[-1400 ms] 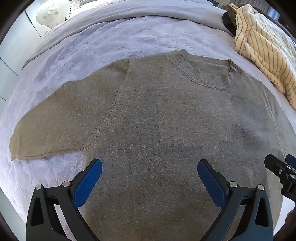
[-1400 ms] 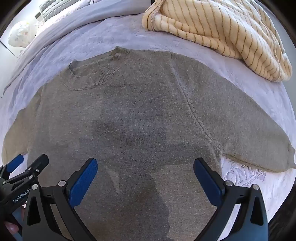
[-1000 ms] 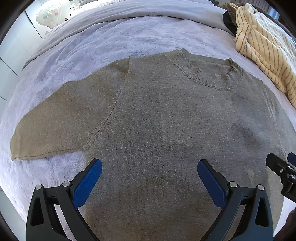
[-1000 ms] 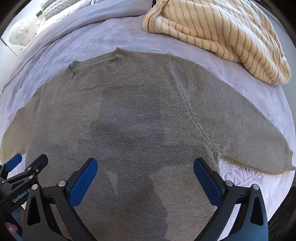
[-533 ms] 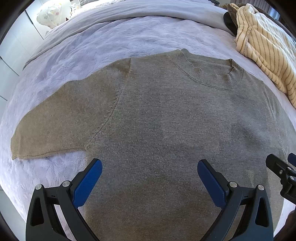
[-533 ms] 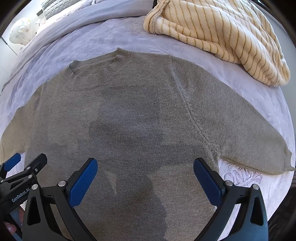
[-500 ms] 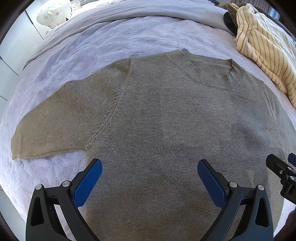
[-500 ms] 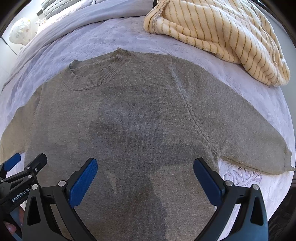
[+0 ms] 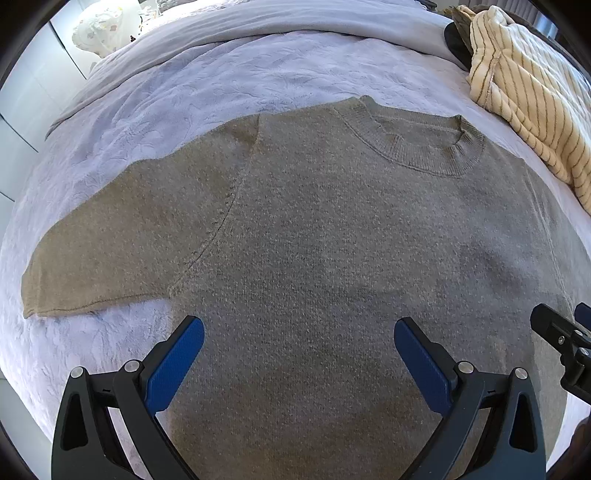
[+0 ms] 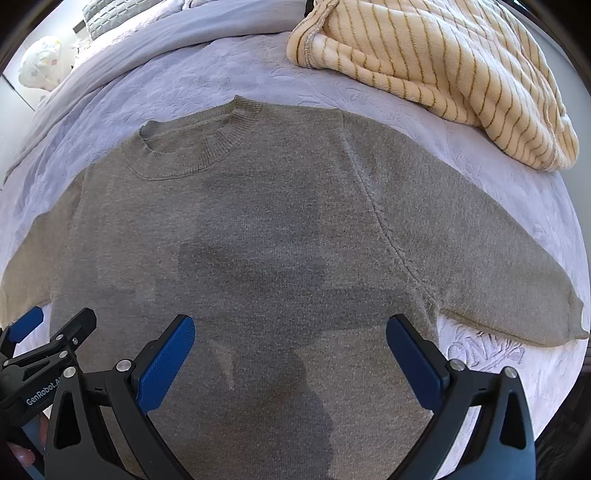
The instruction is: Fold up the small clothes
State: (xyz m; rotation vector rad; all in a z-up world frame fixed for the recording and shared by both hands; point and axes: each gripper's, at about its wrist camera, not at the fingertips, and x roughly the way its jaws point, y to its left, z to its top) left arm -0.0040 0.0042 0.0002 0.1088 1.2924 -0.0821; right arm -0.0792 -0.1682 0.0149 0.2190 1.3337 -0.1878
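A grey-brown knitted sweater [image 9: 332,240] [image 10: 258,229] lies flat on the bed, collar at the far side, both short sleeves spread out sideways. My left gripper [image 9: 299,354] hovers open over the sweater's lower left body, nothing between its blue pads. My right gripper [image 10: 291,350] hovers open over the lower right body, also holding nothing. Each view catches part of the other gripper at its side edge: the right one [image 9: 561,339], the left one [image 10: 44,343]. Shadows of the grippers fall on the sweater's middle.
The pale lilac bedspread [image 9: 184,85] [image 10: 129,88] runs all around the sweater. A cream blanket with brown stripes [image 9: 528,85] [image 10: 436,62] is heaped at the far right, close to the right sleeve. A white patterned object [image 9: 99,26] stands beyond the bed's far left.
Both grippers have stayed open and nearly still. The views have shifted only slightly, and the sweater lies as before.
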